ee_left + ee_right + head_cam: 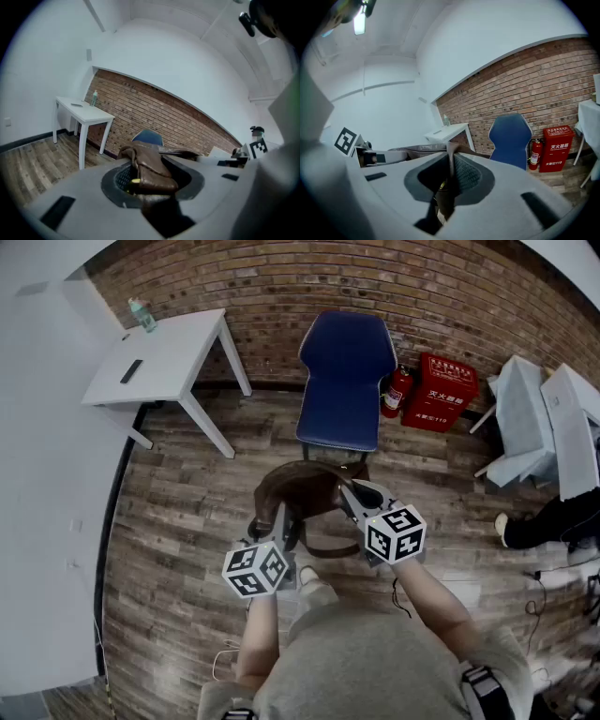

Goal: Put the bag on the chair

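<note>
Brown leather bag (305,493) carried above the floor, blue chair (342,381) at 12 o'clock.
Your left hand-held gripper (281,524) clamps a thick fold, your right hand-held gripper (352,495), nearly shut, pinches a thin edge; that slim hold could slip and drop the bag short of the chair.

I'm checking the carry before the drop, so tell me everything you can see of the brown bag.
The bag is brown, soft, leather-looking, slumped into a rounded shape, a strap looping below. It hangs above the wood floor, short of the blue chair. The left gripper clamps a folded flap at one side; the right gripper pinches a thin edge at the other.
</note>
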A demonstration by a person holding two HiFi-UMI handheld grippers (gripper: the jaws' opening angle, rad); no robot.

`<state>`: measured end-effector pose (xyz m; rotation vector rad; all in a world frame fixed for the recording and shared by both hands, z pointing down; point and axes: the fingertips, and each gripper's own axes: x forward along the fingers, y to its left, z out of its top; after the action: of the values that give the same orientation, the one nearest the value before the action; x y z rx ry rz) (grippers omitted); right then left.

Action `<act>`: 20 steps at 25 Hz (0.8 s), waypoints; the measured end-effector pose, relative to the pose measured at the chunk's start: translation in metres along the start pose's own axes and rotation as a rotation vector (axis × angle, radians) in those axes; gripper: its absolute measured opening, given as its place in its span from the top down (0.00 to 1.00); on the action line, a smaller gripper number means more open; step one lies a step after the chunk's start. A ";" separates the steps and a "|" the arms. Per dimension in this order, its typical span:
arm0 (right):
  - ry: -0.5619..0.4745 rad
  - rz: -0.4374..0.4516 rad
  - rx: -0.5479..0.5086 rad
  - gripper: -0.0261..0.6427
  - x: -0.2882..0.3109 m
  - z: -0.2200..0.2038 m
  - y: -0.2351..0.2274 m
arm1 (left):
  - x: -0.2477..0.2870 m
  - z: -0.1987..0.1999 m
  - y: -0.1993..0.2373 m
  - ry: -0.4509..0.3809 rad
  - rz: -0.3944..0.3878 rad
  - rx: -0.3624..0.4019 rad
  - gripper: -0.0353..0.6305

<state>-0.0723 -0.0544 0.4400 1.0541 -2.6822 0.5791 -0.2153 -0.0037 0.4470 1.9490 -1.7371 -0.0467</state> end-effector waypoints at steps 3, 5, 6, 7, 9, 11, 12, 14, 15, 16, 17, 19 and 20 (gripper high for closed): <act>-0.014 -0.010 0.005 0.91 -0.056 -0.021 -0.009 | -0.024 -0.030 -0.041 0.000 0.007 0.013 0.76; -0.025 -0.022 0.003 0.91 -0.090 -0.031 -0.012 | -0.040 -0.047 -0.066 0.001 0.007 0.022 0.76; -0.031 -0.029 0.001 0.91 -0.106 -0.036 -0.012 | -0.047 -0.054 -0.078 0.003 0.004 0.027 0.76; -0.036 -0.035 0.002 0.91 -0.121 -0.040 -0.012 | -0.054 -0.062 -0.088 0.007 -0.001 0.029 0.76; -0.039 -0.044 0.008 0.91 -0.147 -0.048 -0.012 | -0.068 -0.075 -0.105 0.015 -0.008 0.022 0.76; -0.037 -0.049 0.015 0.91 -0.170 -0.055 -0.011 | -0.081 -0.085 -0.120 0.020 -0.014 0.022 0.76; -0.039 -0.051 0.019 0.91 -0.180 -0.057 -0.010 | -0.086 -0.088 -0.127 0.021 -0.018 0.025 0.76; -0.047 -0.054 0.026 0.91 -0.196 -0.060 -0.009 | -0.094 -0.092 -0.138 0.019 -0.026 0.033 0.76; -0.051 -0.055 0.025 0.91 -0.203 -0.061 -0.008 | -0.097 -0.094 -0.143 0.017 -0.029 0.036 0.76; -0.054 -0.056 0.022 0.91 -0.209 -0.063 -0.007 | -0.100 -0.095 -0.147 0.016 -0.032 0.040 0.76; -0.057 -0.056 0.020 0.91 -0.214 -0.064 -0.005 | -0.104 -0.096 -0.150 0.016 -0.036 0.043 0.76; -0.064 -0.053 0.023 0.91 -0.223 -0.067 -0.003 | -0.110 -0.099 -0.156 0.014 -0.047 0.051 0.76; -0.068 -0.050 0.028 0.91 -0.228 -0.069 -0.003 | -0.112 -0.100 -0.159 0.012 -0.052 0.056 0.76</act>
<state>0.0979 0.1115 0.4295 1.1657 -2.7040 0.5832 -0.0530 0.1427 0.4343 2.0302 -1.6970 -0.0052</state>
